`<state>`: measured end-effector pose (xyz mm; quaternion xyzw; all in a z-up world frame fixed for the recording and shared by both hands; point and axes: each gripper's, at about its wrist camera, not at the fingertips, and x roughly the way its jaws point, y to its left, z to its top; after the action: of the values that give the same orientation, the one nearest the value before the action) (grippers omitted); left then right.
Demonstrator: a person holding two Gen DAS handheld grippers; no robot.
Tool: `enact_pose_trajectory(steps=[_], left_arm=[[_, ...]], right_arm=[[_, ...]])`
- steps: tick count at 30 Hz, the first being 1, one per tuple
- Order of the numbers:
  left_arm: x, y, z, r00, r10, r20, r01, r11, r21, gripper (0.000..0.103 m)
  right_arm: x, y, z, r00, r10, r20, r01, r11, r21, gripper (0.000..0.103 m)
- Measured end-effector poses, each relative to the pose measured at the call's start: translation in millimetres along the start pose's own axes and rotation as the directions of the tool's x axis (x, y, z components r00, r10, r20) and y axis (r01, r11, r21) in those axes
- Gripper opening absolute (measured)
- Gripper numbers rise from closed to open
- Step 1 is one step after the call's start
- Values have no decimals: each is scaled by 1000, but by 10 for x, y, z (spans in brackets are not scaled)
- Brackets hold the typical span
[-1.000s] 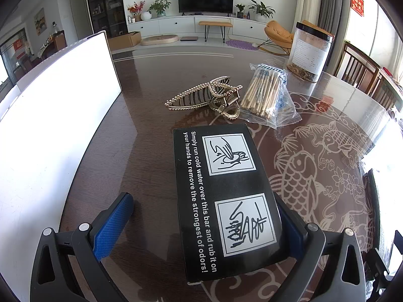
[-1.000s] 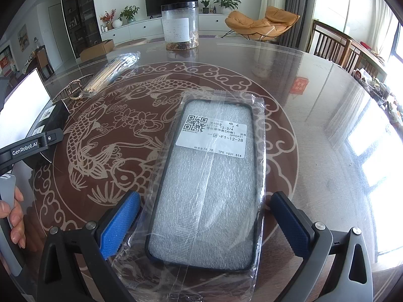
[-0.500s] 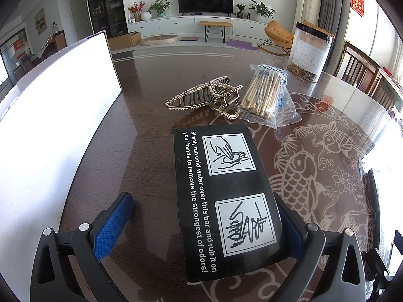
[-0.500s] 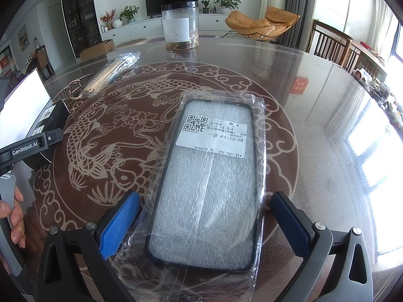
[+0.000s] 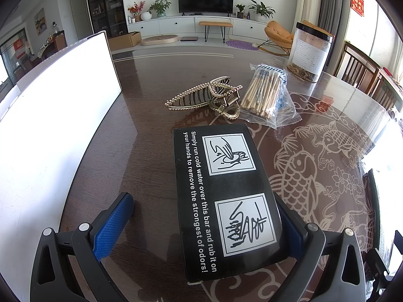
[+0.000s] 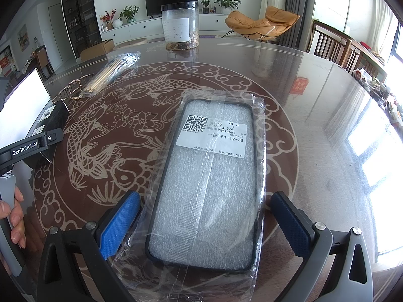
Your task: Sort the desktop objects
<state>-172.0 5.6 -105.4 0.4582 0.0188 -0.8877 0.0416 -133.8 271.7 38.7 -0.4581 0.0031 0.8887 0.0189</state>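
In the left wrist view a black box (image 5: 226, 198) with white hand-washing pictures lies flat on the dark table (image 5: 156, 80). My left gripper (image 5: 201, 224) stands open around its near end. The box rests against the right finger, and a wide gap separates it from the left finger (image 5: 113, 224). In the right wrist view a black phone case (image 6: 206, 183) in a clear plastic bag lies between the fingers of my open right gripper (image 6: 205, 224). The bag's edge reaches the left finger (image 6: 121, 224).
A gold hair claw (image 5: 204, 97), a bag of wooden sticks (image 5: 264, 98) and a clear jar (image 5: 309, 50) lie beyond the box. A white panel (image 5: 50, 115) stands along the left. A hand (image 6: 15, 214) holds the left gripper's handle. Chairs (image 6: 335, 47) line the far right.
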Motion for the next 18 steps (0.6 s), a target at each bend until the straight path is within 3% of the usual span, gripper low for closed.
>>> enact_pose_trajectory(steps=[18], left_arm=[[-8, -2, -1, 1000, 0, 0, 0, 1000, 0, 103]], right_arm=[[-1, 0, -1, 1000, 0, 0, 0, 1000, 0, 103]])
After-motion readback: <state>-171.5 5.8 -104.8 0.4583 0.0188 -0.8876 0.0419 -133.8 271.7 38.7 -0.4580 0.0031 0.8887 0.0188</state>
